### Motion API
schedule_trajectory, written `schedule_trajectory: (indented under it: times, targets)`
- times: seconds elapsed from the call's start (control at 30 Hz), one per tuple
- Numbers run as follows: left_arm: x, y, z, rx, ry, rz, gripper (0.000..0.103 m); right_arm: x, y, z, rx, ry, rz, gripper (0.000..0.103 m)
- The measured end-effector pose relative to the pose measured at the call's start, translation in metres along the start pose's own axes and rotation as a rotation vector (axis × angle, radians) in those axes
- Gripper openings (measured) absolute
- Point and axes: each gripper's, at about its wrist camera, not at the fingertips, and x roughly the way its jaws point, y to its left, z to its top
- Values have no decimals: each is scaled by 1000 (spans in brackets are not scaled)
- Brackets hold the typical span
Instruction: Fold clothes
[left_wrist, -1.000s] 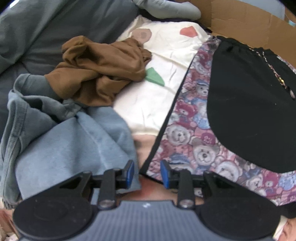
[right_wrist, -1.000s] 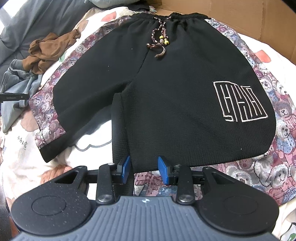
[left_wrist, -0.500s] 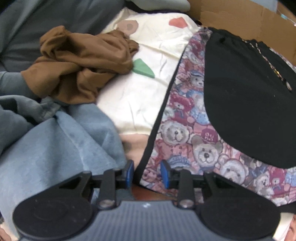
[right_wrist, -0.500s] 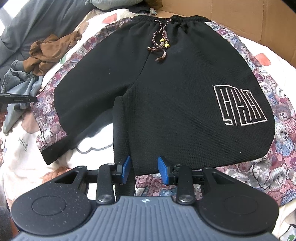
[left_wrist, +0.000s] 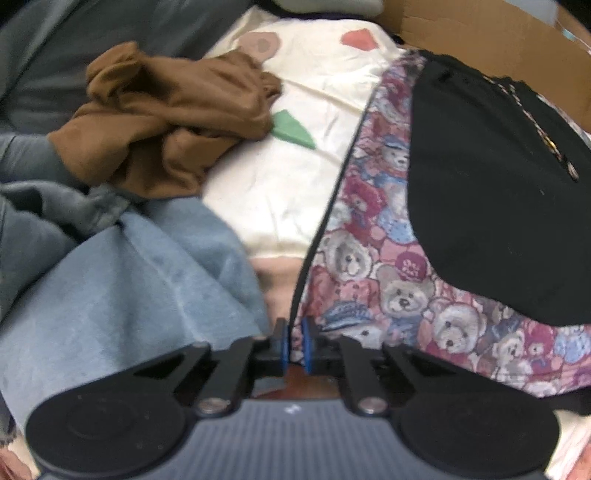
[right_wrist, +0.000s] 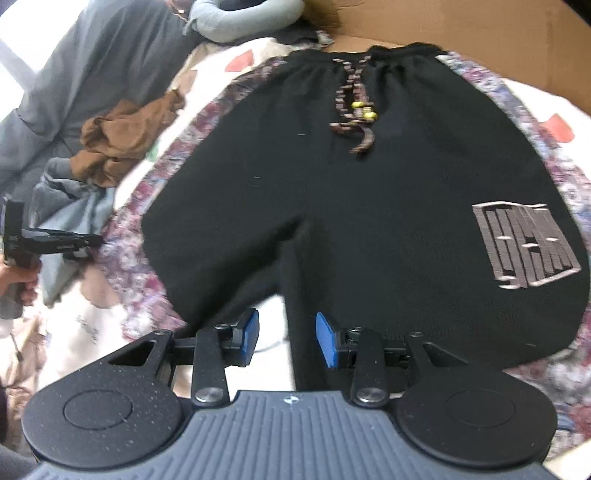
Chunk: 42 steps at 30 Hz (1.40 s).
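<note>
Black shorts (right_wrist: 369, 221) with teddy-bear print side panels (left_wrist: 388, 295) lie flat on the bed, waistband and drawstring (right_wrist: 354, 110) at the far end. My left gripper (left_wrist: 293, 345) is at the left leg's outer edge. Its jaws are closing, and the black hem edge runs down between the nearly touching blue pads. From the right wrist view the left gripper (right_wrist: 88, 243) shows at the shorts' left side. My right gripper (right_wrist: 288, 338) stands open over the near hem at the crotch. The inner edge of the right leg lies between its pads, which do not press on it.
A crumpled brown garment (left_wrist: 173, 122) and a blue-grey one (left_wrist: 129, 295) lie to the left of the shorts on the patterned sheet (left_wrist: 280, 184). Cardboard (left_wrist: 480, 33) borders the far side. A grey cushion (right_wrist: 240, 14) lies at the back. A hand (right_wrist: 18, 288) holds the left gripper's handle.
The left jaws have come together on the shorts' left edge. The right gripper has shifted a little, so the shorts sit further right in its blurred view.
</note>
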Motion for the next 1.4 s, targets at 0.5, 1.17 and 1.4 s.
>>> schedule_trajectory:
  times: [0.5,1.17,1.4]
  targets:
    - [11,2,5,4,34,37,7,64,24,-12,121,174,215,46]
    - [8,8,10,-48,43,32,6,80,27,-21,211,247,338,0]
    - [18,7,9,-39,59,60,5,88,30,-23,194,322,289,0]
